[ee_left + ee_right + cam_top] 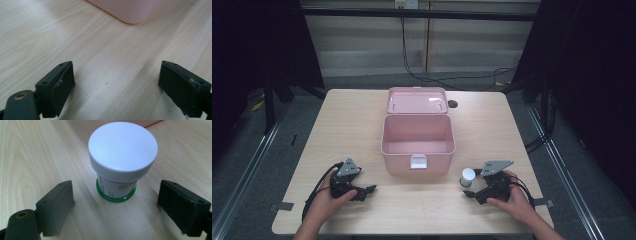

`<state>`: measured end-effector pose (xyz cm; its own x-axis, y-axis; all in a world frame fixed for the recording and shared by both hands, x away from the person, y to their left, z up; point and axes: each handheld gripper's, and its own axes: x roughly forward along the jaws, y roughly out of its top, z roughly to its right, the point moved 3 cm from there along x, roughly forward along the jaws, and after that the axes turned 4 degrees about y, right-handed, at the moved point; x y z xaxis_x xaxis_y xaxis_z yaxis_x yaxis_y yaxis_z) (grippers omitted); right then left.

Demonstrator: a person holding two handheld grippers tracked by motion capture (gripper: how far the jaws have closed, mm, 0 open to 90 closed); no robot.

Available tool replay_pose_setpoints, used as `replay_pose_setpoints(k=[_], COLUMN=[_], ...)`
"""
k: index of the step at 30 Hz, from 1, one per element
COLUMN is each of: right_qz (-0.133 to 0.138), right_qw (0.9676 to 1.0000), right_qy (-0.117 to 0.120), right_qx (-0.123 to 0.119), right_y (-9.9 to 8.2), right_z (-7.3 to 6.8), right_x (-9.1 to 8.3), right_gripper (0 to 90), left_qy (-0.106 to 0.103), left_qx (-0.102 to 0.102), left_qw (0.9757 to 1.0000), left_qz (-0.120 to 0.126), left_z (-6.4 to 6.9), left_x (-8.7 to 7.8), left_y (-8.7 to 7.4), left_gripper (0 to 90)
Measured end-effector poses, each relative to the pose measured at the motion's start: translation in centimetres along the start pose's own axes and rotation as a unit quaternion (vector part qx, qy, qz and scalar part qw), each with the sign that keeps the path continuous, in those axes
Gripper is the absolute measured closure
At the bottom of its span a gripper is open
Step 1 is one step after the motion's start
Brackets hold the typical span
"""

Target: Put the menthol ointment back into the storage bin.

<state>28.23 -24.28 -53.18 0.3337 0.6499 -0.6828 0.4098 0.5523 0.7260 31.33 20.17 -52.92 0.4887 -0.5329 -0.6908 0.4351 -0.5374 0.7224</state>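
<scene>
Right gripper (115,202) gaped before white-capped jar (120,162), presumably for pink box (418,142); left gripper (115,85) open, empty.

High view: fixed above near side of table (362,115), facing forward and down; takes in whole tabletop, open pink box (418,142) at centre, floor and wall beyond.

Left gripper view: low over wood, looking along own jaws; close; box corner (130,11) at top edge.

Right gripper view: same low, close angle along own jaws; white-capped jar (120,162) just ahead, sliver of box behind it.

Shared: tabletop wood in all three; box in all three; jar (468,176) in high and right gripper views.
</scene>
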Motion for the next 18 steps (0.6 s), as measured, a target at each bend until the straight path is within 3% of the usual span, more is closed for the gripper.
replay_pose_setpoints(k=[4,7,10,13,14,18], right_qz=[-0.003,-0.03,-0.082,-0.093,-0.111,-0.132], right_qw=[0.9999,0.9994,0.9965,0.9954,0.9931,0.99], right_qy=[-0.011,-0.013,-0.007,-0.002,0.007,0.018], right_qx=[0.011,0.013,0.014,0.021,0.035,0.048], right_y=[0.1,0.5,1.2,1.4,1.7,2.2], right_z=[-0.1,-0.2,-0.3,-0.3,-0.1,0.2], right_x=[0.0,-0.1,-0.4,-0.5,-0.8,-1.1], right_gripper=[12.7,13.2,18.8,22.2,25.3,28.5], left_qy=[0.0,0.0,0.0,0.0,0.0,0.0], left_qx=[-0.001,-0.001,0.001,0.0,-0.001,-0.001], left_qw=[1.0,1.0,1.0,1.0,1.0,1.0], left_qz=[0.0,0.0,0.0,0.0,0.0,0.0], left_z=[0.0,0.0,0.0,0.0,0.0,0.0], left_x=[0.0,0.0,0.0,0.0,0.0,0.0], left_y=[0.0,0.0,0.0,0.0,0.0,0.0], left_gripper=[12.9,12.9,12.9,12.9,12.9,12.9])
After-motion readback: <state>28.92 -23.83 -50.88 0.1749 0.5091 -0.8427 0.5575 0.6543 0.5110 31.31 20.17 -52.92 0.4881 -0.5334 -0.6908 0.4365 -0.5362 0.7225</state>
